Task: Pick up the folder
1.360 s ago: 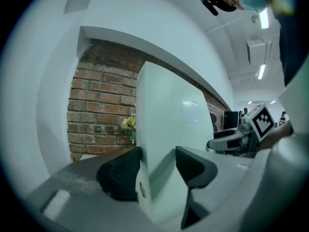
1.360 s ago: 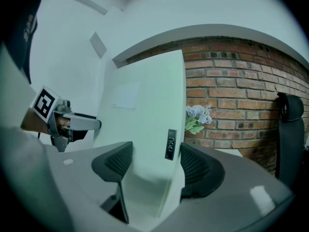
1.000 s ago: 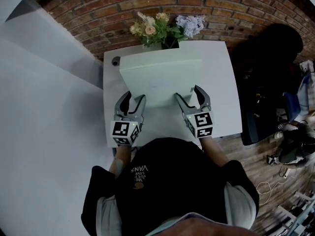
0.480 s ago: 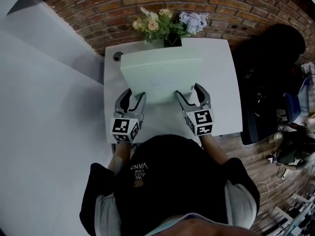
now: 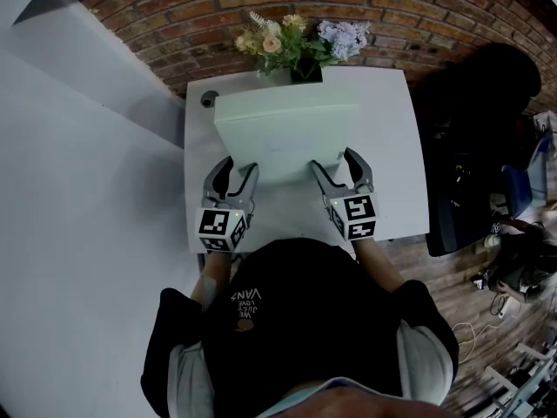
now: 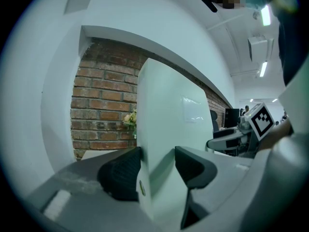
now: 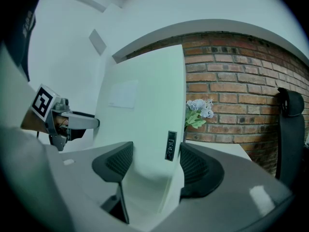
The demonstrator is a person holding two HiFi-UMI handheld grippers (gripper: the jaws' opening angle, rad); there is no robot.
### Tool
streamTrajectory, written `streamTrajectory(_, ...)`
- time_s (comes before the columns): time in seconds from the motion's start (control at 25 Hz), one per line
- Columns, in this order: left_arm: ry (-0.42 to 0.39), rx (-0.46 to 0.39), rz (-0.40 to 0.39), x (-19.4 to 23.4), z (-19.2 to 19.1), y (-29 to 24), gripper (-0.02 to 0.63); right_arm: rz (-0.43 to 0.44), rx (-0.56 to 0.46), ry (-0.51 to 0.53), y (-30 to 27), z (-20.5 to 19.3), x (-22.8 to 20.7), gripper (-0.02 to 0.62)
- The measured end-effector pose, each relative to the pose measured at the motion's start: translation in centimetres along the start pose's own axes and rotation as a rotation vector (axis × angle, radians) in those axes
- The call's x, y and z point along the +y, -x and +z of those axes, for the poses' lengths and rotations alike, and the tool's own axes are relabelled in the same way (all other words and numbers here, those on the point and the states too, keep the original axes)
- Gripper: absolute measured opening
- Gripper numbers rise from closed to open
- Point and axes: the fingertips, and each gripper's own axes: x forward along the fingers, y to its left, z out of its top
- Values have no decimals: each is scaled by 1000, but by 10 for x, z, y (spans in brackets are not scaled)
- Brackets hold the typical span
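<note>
Held still since a second ago. Clamped wide on the pale green folder [image 5: 287, 133] at its 6 o'clock edge with left gripper [image 5: 241, 167] and right gripper [image 5: 332, 161], over the tabletop [image 5: 392, 190]. Needed an even, simultaneous lift.

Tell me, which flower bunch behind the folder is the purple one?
The right-hand bunch is purple. The left-hand bunch beside it is peach and cream.

Head view shifted a touch, flowers [image 5: 300, 42], table [image 5: 392, 146] and folder [image 5: 287, 129] slightly rightward in frame
</note>
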Motion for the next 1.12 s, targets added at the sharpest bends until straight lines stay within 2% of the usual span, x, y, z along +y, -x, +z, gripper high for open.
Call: streamTrajectory(1.12, 12, -27, -4, 0, 3, -2, 222, -3, -8, -25, 1, 0, -1, 299)
